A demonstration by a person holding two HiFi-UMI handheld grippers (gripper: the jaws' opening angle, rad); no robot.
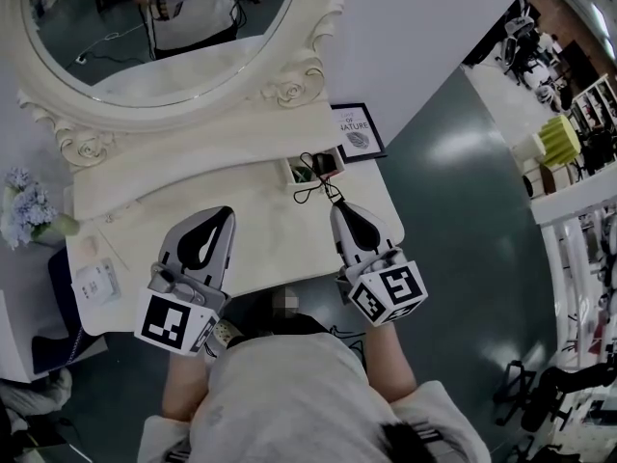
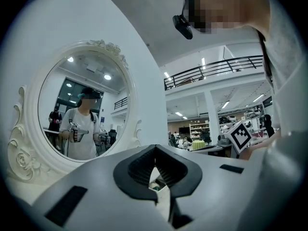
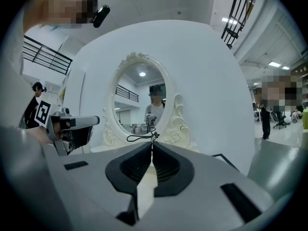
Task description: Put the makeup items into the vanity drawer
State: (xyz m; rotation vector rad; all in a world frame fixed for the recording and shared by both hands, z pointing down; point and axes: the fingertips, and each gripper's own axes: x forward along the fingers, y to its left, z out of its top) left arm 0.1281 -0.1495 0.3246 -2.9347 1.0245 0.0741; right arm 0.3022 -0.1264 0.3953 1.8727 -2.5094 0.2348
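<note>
On the white vanity top a small open box holds a few small items I cannot make out. A thin black cord trails out of it toward me. My right gripper is shut, its tips right at the cord's end; whether the cord is pinched I cannot tell. My left gripper is shut too, with nothing between its tips, and hovers over the middle of the tabletop. In the left gripper view the left gripper points at the oval mirror. No drawer shows in any view.
The oval mirror with its carved frame stands at the back of the vanity. A framed card leans at the back right. Blue flowers and a small white packet sit at the left end. Green floor lies to the right.
</note>
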